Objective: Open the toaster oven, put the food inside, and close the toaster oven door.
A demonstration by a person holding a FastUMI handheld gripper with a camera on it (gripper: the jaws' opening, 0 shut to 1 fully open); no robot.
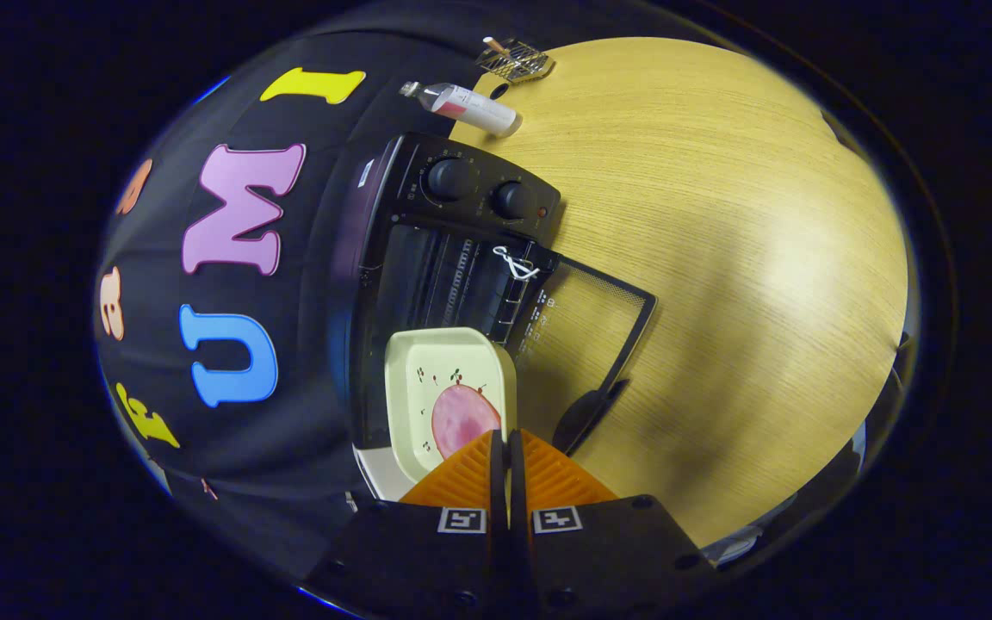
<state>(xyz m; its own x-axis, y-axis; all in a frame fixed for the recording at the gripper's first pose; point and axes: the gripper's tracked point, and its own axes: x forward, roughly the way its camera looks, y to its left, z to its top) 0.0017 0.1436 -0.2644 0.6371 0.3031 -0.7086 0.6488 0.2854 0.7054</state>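
The claw [500,448] has its two fingers drawn almost together, with only a thin slit between them, and they pinch the near rim of a pale square plate [449,370]. On the plate lies a round pink slice of ham [461,418], close to the rim the fingers hold.

The toaster oven [453,258] is the landmark here. The view is rolled, so the oven appears turned on its side. Its door [586,331] is swung fully open and lies out flat over the wooden worktop [720,258], with the dark door handle [586,418] at its far edge. The plate sits at the oven's mouth, its far half over the dark opening, where the wire rack [461,280] shows inside. Two knobs [479,189] sit on the oven's control panel, beside the opening.

Beyond the oven, on the worktop, a small bottle [466,105] lies on its side. Further off rests a small wire rack-like object [515,60].
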